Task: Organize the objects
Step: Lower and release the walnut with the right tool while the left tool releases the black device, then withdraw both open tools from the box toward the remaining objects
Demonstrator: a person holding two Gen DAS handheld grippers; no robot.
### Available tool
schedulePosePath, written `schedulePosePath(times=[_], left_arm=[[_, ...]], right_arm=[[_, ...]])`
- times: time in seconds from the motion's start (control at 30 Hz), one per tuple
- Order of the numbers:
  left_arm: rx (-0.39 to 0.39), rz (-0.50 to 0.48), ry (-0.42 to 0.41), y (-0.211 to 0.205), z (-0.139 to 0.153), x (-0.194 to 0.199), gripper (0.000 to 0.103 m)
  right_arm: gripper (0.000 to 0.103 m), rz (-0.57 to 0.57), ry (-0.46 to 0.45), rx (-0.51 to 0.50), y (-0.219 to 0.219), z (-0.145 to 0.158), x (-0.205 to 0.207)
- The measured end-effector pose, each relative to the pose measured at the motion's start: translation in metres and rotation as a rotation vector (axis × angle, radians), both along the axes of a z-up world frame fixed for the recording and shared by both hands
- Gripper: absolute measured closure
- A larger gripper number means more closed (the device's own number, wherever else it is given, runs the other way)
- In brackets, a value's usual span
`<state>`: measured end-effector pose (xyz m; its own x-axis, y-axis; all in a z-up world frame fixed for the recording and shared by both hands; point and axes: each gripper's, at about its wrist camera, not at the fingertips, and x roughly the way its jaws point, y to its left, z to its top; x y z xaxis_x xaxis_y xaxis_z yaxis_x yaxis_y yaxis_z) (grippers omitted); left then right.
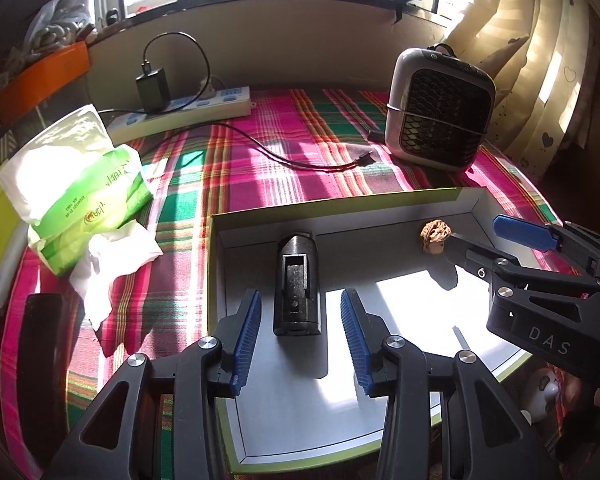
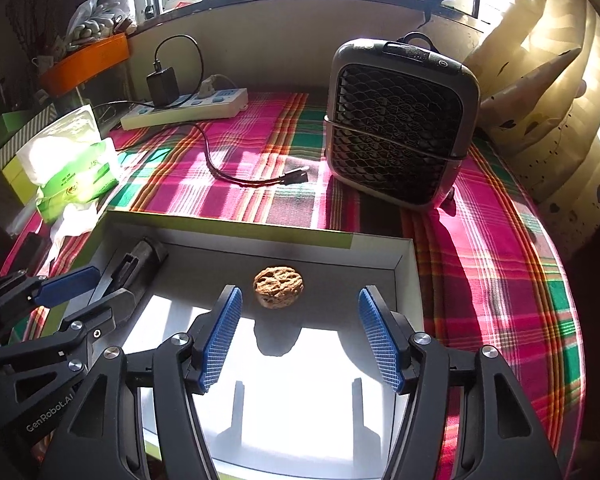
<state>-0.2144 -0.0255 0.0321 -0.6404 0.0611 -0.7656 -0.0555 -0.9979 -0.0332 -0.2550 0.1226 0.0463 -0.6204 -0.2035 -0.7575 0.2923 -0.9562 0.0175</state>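
A: Nearest the lens, the left tongs [image 1: 300, 332] stand apart over the black tool [image 1: 297, 286], pads clear of it. It lies in the shallow box [image 1: 466, 195] on the table.
B: And the right tongs [image 2: 300, 334]?
A: Apart too, empty, the walnut [image 2: 278, 287] just beyond them in the same box.
B: So both look placed; I'd judge it's the release step.
A: Next calls for backing away and finding another stray thing.

Box [image 1: 466, 200] floor mostly bare near side; black tool [image 1: 298, 280] far left, walnut [image 2: 278, 287] far right, open gap between. Heater [image 2: 400, 128] blocks beyond far right wall, tissue pack [image 1: 84, 184] left, cord [image 1: 284, 156] across far cloth.
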Motion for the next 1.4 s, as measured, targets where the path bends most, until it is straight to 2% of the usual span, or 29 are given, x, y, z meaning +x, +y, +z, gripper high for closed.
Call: schedulePosePath(times=[0.47, 1.13, 1.4], left_arm=[[0.051, -0.018, 0.062, -0.006, 0.02, 0.048, 0.063], [0.129, -0.088, 0.039, -0.017, 0.006, 0.107, 0.062], [0.176, -0.163, 0.026, -0.012, -0.001, 0.122, 0.059]], right_arm=[[0.041, -0.033, 0.045, -0.027, 0.033, 0.014, 0.053], [0.041, -0.035, 0.067, -0.027, 0.057, 0.007, 0.12], [0.041, -0.032, 0.048, -0.046, 0.06, -0.003, 0.135]])
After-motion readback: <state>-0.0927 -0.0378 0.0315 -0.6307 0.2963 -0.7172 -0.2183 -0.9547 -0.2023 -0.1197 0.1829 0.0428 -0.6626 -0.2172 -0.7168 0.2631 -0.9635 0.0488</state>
